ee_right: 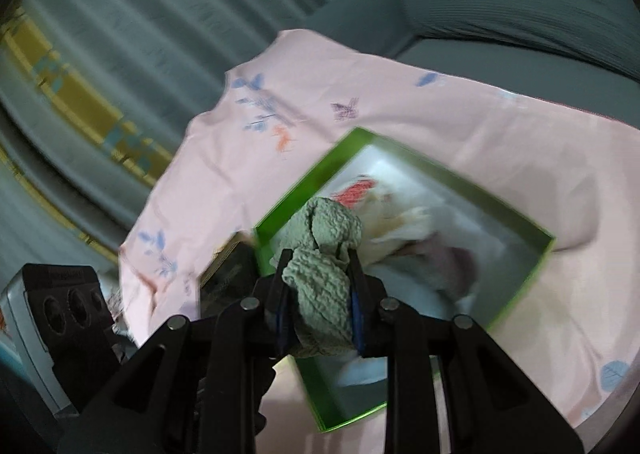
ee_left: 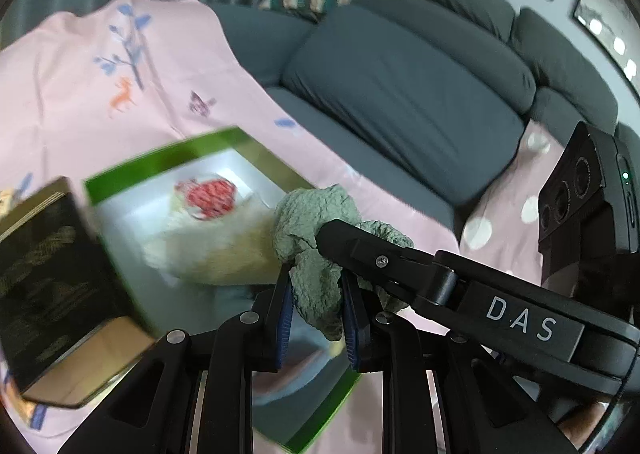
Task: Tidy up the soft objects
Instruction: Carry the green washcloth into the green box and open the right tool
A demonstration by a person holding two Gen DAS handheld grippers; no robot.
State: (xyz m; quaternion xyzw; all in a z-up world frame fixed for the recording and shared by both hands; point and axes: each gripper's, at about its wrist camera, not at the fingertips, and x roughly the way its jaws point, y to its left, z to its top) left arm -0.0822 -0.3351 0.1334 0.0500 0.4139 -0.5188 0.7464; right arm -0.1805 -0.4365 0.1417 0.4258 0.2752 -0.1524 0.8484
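A crumpled sage-green cloth [ee_left: 316, 230] hangs over a green-rimmed open box [ee_left: 224, 137]. Both grippers are shut on it. My left gripper [ee_left: 316, 274] pinches its lower fold between blue pads. My right gripper [ee_right: 320, 254] pinches the same green cloth [ee_right: 324, 286]; its finger also crosses the left wrist view [ee_left: 360, 250]. Inside the box [ee_right: 352, 135] lie a cream fluffy item [ee_left: 224, 250] and a red knitted piece [ee_left: 212, 195]. Motion blur softens the box contents.
The box sits on a pink printed sheet [ee_left: 100, 85] spread over a grey sofa [ee_left: 400, 93]. A dark patterned box or lid [ee_left: 52, 274] stands at the green box's left side. Grey curtains [ee_right: 120, 33] hang behind.
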